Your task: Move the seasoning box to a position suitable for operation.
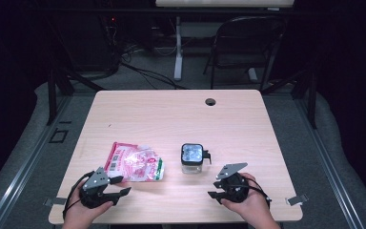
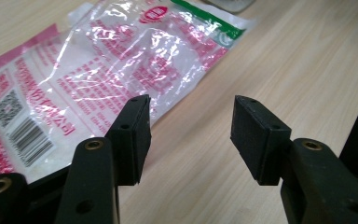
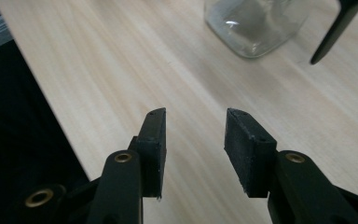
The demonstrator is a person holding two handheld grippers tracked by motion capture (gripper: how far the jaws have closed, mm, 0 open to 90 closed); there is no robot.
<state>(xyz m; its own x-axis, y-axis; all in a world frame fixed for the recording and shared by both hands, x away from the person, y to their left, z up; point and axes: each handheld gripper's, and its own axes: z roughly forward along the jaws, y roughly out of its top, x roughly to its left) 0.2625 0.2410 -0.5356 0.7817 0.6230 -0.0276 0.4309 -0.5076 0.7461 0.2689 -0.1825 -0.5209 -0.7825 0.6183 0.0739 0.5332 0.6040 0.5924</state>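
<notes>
Approach stage: left tongs [image 2: 189, 135] and right tongs [image 3: 195, 149] both released, empty. Next, left tongs advance onto plastic packet [image 1: 136, 163]; right toward glass jar [image 1: 192, 158].

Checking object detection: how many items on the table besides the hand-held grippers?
2: a plastic packet at front left, a glass jar just right of it. None looks hidden.
</notes>
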